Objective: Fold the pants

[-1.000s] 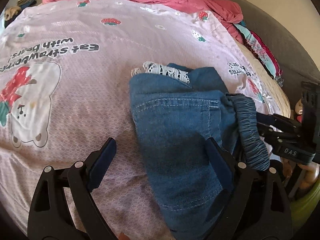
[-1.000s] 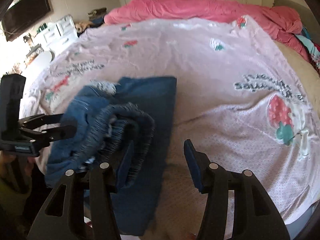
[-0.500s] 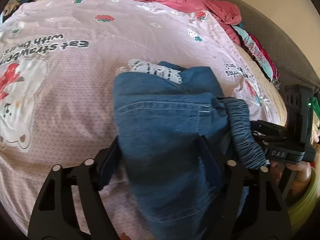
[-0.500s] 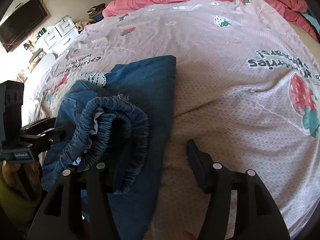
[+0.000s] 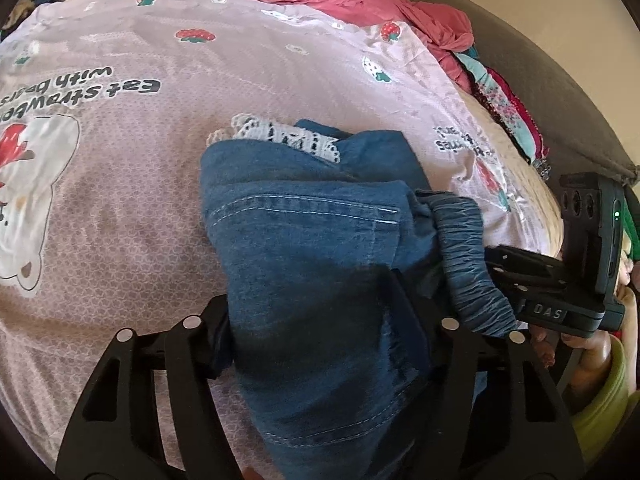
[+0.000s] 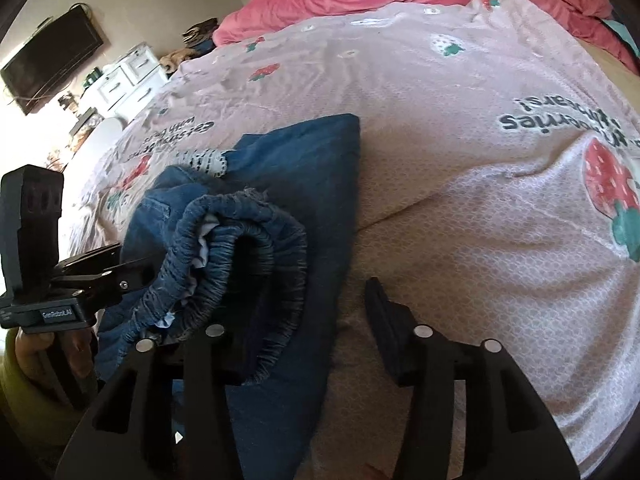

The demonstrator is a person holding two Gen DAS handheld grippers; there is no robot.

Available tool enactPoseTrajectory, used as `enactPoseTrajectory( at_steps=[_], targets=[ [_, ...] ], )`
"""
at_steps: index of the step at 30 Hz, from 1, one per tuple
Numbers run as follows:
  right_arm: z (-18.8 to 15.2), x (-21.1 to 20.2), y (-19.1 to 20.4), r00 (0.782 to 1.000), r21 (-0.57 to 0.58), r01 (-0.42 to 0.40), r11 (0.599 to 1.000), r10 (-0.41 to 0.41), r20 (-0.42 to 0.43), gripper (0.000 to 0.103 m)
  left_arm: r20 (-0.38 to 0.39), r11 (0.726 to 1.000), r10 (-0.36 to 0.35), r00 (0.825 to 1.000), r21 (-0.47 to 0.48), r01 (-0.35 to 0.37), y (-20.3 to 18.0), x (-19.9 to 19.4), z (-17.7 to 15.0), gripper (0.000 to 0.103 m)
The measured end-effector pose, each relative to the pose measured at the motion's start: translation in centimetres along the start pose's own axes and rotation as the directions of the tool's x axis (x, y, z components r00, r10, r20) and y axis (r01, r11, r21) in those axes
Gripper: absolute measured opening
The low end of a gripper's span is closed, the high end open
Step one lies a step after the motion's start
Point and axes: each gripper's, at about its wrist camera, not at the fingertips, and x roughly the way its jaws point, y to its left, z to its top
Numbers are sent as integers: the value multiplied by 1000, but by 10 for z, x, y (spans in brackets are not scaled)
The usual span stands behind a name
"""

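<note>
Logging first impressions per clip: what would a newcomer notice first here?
The folded blue denim pants bunched in the foreground on the pink strawberry-print bedspread, elastic waistband curling up. The left hand-held gripper straddles the denim; the right hand-held gripper stands open beside the waistband.

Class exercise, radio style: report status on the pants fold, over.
Left gripper open, straddling denim. Right gripper open, one finger inside the waistband. Pants bunched on pink bedspread, fold unfinished. Nothing obstructing.

The left gripper [image 5: 316, 320] fingertips are buried under the pants [image 5: 320, 260]; the near hem is cut off.
</note>
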Motion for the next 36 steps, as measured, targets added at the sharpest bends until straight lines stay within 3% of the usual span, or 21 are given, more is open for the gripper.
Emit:
enactPoseTrajectory(
  at_steps=[2, 6, 11, 19, 24, 28, 31, 33, 36],
  targets=[
    [1, -1, 7, 1000, -32, -20, 999, 21, 11, 19, 10, 1000, 1, 1000, 6, -2, -3, -2, 1, 44],
    [5, -16, 27, 996, -100, 17, 995, -7, 92, 8, 50, 999, -25, 998, 22, 24, -10, -19, 9, 34],
    [18, -33, 61, 982, -226, 92, 970, -52, 180, 8, 116, 997, -10, 993, 71, 2, -21, -39, 25, 33],
    [95, -10, 54, 980, -175, 61, 983, -26, 195, 8, 185, 997, 42, 982, 59, -53, 1, -40, 88, 33],
    [125, 22, 38, 986, -111, 50, 993, -31, 165, 8, 172, 995, 83, 982, 46, -92, 21, -16, 113, 33],
    [131, 54, 28, 993, -80, 65, 995, -57, 103, 8, 124, 991, 128, 984, 22, -132, 39, 11, 113, 36],
    [126, 73, 20, 992, -69, 112, 991, -107, 67, 12, 89, 981, 192, 977, 4, -193, 53, 26, 108, 48],
    [120, 78, 13, 991, -56, 127, 990, -124, 54, 15, 76, 981, 194, 978, -17, -194, 61, 29, 104, 56],
    [118, 79, 7, 986, -29, 160, 987, -159, 46, 32, 71, 980, 197, 978, -38, -194, 69, 30, 100, 64]
  ],
)
